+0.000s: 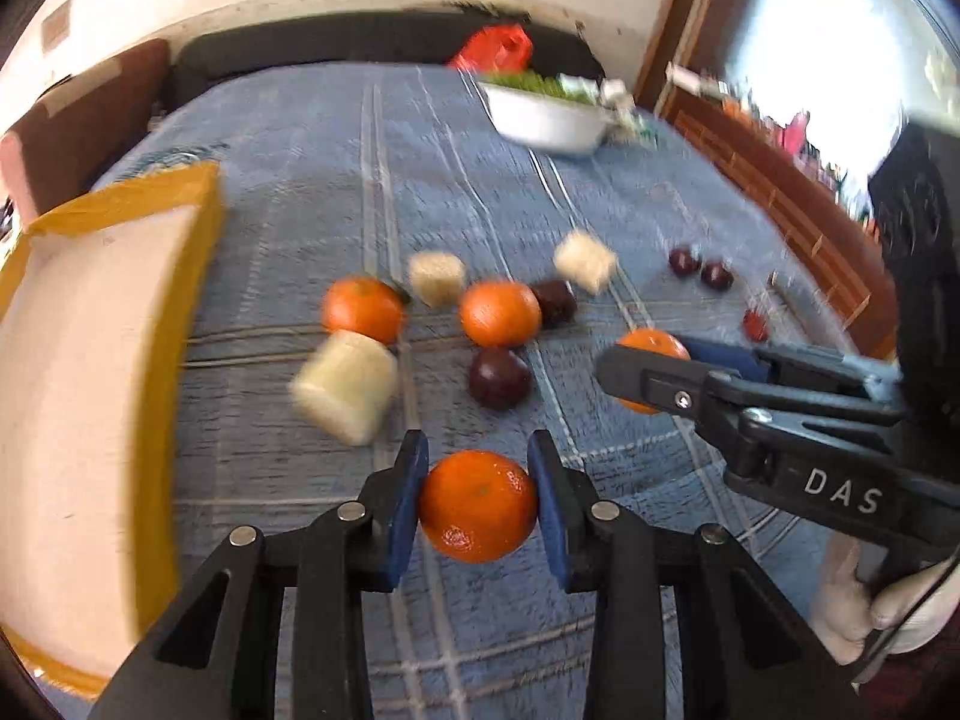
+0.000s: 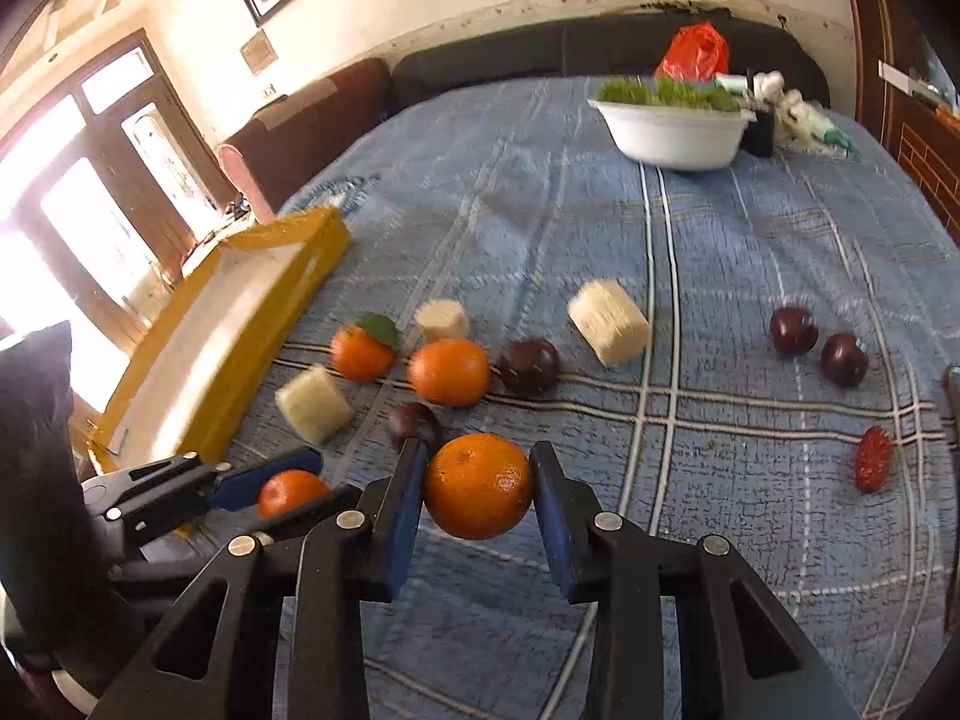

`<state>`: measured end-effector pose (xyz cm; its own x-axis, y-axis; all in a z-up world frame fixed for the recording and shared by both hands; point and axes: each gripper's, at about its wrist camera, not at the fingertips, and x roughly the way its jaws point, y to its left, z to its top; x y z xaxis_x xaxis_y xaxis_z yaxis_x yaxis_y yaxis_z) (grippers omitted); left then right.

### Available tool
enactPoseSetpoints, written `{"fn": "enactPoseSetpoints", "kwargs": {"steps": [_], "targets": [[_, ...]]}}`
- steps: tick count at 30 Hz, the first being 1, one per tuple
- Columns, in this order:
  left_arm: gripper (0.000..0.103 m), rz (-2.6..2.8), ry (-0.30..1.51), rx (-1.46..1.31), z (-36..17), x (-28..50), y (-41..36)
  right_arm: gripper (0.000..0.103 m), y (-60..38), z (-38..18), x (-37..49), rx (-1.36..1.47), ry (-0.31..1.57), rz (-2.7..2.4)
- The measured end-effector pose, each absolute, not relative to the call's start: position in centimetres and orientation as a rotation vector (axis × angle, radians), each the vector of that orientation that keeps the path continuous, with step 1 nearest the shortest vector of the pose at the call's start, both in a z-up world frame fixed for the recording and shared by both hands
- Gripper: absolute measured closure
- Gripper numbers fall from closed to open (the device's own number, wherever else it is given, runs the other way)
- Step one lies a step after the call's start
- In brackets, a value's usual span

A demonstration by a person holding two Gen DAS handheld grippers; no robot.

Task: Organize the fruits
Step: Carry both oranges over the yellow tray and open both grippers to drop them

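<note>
My left gripper (image 1: 478,501) is shut on an orange (image 1: 478,505) above the blue cloth. It also shows in the right wrist view (image 2: 288,489), low at the left. My right gripper (image 2: 478,489) is shut on another orange (image 2: 478,486); in the left wrist view it (image 1: 651,375) comes in from the right. Two more oranges (image 2: 360,353) (image 2: 449,372), dark plums (image 2: 529,367) (image 2: 793,331) (image 2: 843,360) (image 2: 413,425), pale cut pieces (image 2: 609,323) (image 2: 313,403) (image 2: 441,319) and a small red fruit (image 2: 873,459) lie on the cloth.
A yellow-rimmed tray (image 2: 288,300) with a white floor lies at the left of the cloth-covered table (image 2: 720,540). A white bowl of greens (image 2: 678,132), a red bag (image 2: 693,54) and a dark sofa stand at the far end.
</note>
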<state>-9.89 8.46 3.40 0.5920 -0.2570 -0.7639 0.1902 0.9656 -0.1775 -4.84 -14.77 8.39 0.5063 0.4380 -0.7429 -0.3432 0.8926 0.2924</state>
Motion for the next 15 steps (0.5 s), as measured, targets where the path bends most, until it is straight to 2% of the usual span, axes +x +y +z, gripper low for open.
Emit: {"fn": "enactPoseSetpoints", "kwargs": {"steps": [7, 11, 15], "targets": [[0.069, -0.020, 0.771, -0.224, 8.1, -12.9, 19.5, 0.064, -9.0, 12.9, -7.0, 0.087, 0.866, 0.611], [0.069, 0.138, 0.757, -0.269, 7.9, -13.9, 25.4, 0.064, -2.8, 13.4, -7.7, 0.040, 0.886, 0.725], [0.069, 0.239, 0.779, -0.305, 6.8, -14.4, 29.3, 0.063, 3.3, 11.8, -8.3, -0.026, 0.933, 0.799]]}}
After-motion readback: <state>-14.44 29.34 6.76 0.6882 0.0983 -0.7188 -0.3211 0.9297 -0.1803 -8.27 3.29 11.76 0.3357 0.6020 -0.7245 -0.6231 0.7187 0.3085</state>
